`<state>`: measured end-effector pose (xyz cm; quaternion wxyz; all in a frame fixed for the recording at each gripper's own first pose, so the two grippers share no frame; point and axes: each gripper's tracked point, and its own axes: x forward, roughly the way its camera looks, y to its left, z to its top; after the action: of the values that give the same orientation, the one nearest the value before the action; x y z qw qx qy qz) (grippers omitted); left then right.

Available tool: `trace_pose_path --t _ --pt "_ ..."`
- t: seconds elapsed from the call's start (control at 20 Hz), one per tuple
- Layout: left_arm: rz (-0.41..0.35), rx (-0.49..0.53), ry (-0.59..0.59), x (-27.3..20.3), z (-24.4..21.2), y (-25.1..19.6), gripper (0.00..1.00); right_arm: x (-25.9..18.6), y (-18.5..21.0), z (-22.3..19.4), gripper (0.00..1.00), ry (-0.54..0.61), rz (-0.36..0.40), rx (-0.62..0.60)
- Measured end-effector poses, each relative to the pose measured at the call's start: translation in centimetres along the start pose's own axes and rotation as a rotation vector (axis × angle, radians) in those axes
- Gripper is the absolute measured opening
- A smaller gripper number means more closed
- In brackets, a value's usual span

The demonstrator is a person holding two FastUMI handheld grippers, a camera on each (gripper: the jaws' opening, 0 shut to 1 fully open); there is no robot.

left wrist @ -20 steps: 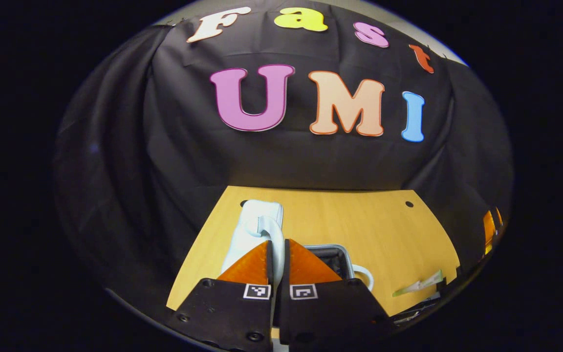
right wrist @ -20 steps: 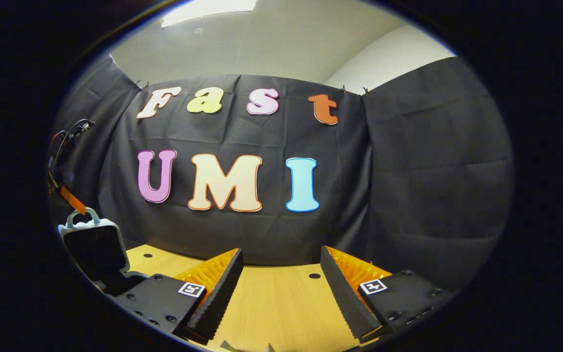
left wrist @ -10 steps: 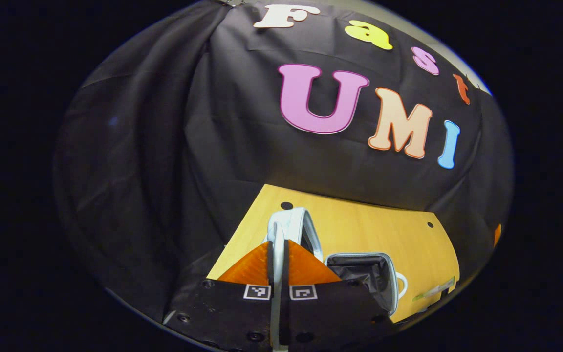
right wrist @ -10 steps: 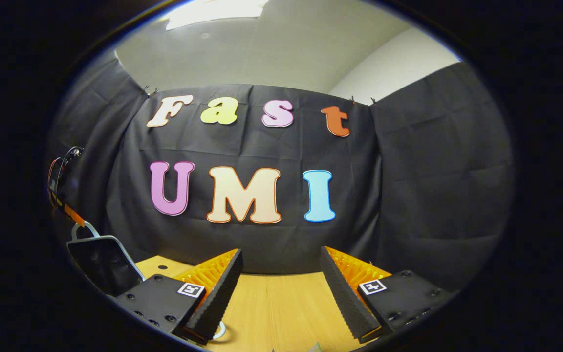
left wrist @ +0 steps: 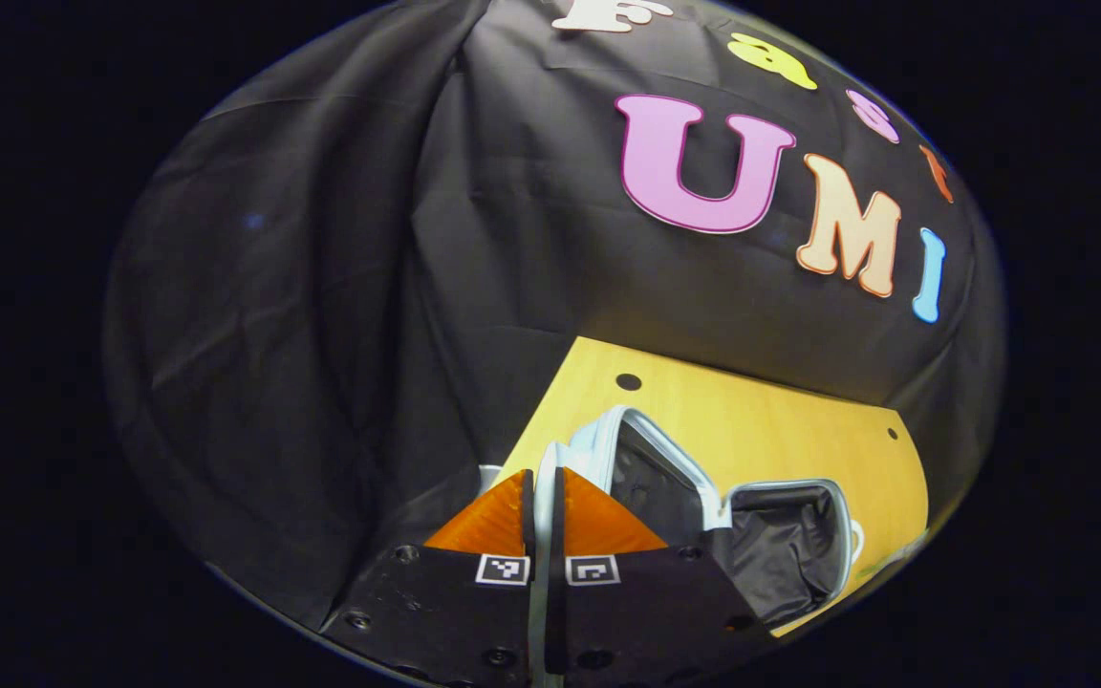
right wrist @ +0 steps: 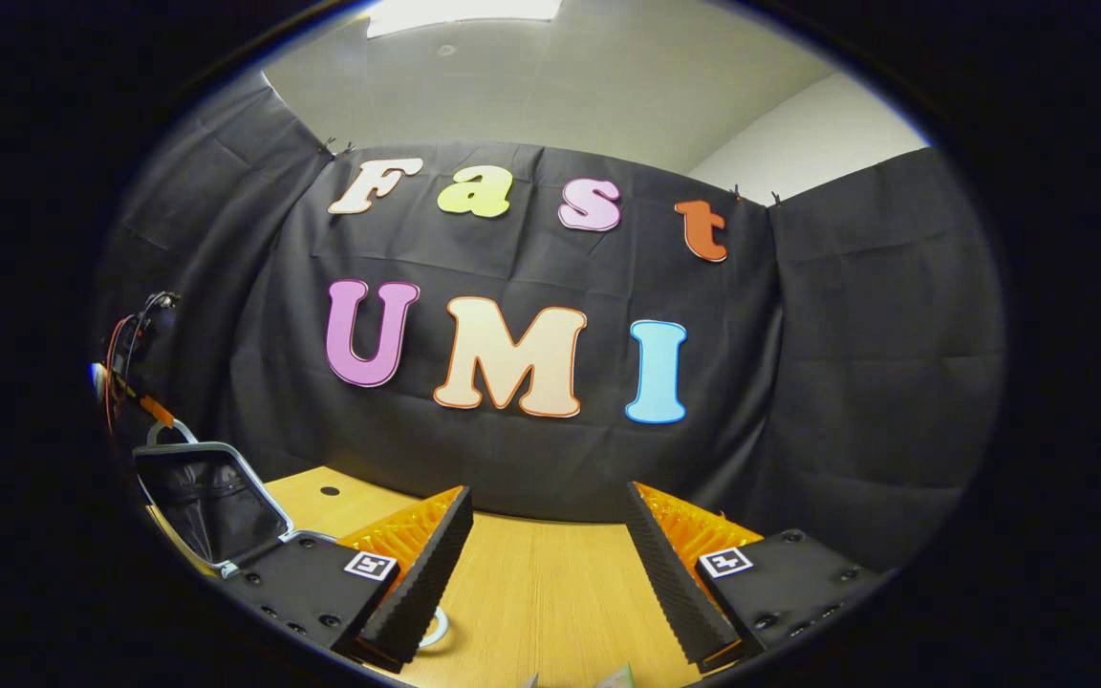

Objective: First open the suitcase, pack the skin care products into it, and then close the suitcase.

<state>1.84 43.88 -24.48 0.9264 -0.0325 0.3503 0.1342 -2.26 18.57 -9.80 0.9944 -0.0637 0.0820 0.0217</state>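
The left gripper is pinched tight on the white handle of the suitcase lid. The suitcase sits open on the wooden tabletop, with its dark inside showing. The right gripper hangs over the tabletop with its fingers spread wide, holding nothing.

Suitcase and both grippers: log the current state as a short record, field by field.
suitcase: small white hard-shell suitcase with black lining, lying open on the table
lid: raised lid, tilted up from the base, dark lining showing
left gripper: left gripper shut on the lid's white handle
right gripper: right gripper open, holding nothing, above the table
table: light wooden table
task stage: opening under way; nothing visible packed inside
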Motion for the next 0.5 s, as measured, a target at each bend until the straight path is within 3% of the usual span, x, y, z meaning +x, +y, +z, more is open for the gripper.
trace_pose_path --t 0.5 --pt "0.188 -0.046 0.139 5.5 -7.7 5.5 0.01 0.8 -2.4 -1.1 0.98 0.030 -0.078 0.040"
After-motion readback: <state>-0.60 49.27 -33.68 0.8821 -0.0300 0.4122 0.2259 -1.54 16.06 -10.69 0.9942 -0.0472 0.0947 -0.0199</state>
